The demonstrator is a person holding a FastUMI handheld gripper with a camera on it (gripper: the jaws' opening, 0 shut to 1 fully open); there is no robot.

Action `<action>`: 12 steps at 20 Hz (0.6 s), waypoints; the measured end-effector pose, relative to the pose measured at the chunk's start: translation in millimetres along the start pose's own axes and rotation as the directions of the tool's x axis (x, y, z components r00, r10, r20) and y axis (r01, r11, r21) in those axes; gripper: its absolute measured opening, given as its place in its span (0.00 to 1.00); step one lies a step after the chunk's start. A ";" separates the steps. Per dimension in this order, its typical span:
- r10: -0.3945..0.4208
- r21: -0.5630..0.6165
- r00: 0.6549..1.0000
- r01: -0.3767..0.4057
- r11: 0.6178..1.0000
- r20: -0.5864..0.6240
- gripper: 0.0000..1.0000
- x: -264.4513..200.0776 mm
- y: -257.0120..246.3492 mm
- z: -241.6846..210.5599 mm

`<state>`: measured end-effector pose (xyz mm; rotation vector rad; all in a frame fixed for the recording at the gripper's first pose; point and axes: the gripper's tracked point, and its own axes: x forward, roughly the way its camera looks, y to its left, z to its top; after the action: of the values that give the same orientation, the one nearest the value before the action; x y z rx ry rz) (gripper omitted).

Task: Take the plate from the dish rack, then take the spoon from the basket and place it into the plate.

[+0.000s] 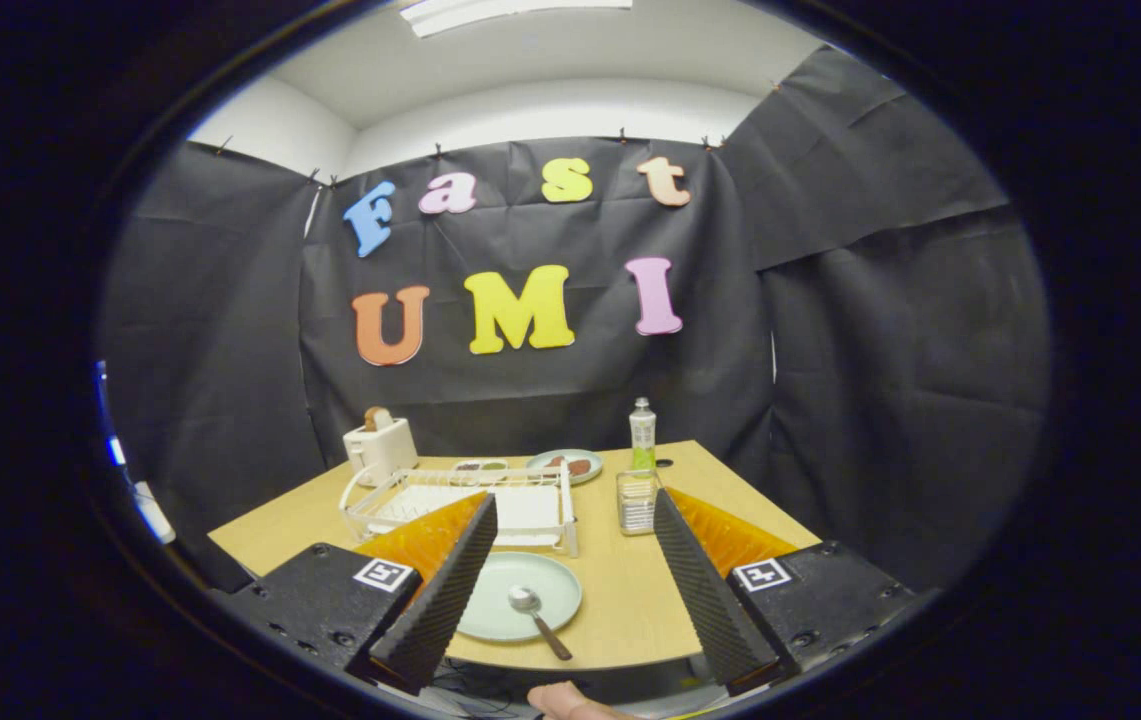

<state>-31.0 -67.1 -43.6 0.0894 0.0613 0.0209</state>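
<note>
At the nearest edge, part of a hand (570,703) shows below the wooden worktop (630,600). The gripper (575,520) is released: its two fingers (445,590), wedge-shaped with ribbed black inner pads and orange flanks, stand wide apart and touch nothing. Between the fingers lies one round, pale green plate (505,590), flat on the worktop near its front edge. One spoon (538,618) rests on the plate: its shiny metal bowl sits near the plate's centre, and its dark handle runs toward five o'clock, crossing the rim, so the long axis lies from eleven to five o'clock. Just beyond the plate, at twelve o'clock from it, stands one white wire dish rack (460,500), rectangular and open-topped. At two o'clock from the plate, beside the right finger, stands one small mesh basket (636,502), upright. Behind the basket rises one bottle (642,432) with a green lower half. Farther back lie two dishes (567,464) holding food, and at the rack's far left stands one white toaster (380,447).
</note>
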 end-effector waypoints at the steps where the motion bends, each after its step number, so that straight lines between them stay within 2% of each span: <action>1: 0.000 0.004 1.000 0.000 1.000 0.007 1.00 -3.2 -2.8 1.9; 4: -0.015 -0.017 1.000 0.015 1.000 0.020 1.00 -7.1 -12.2 3.0; 9: 0.015 -0.026 1.000 -0.015 1.000 0.002 1.00 -14.0 -5.5 -5.2; 12: 0.006 -0.035 1.000 -0.005 0.999 0.003 1.00 -12.9 -7.5 -5.8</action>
<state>-44.1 -74.4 -49.3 0.0545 0.0579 0.0274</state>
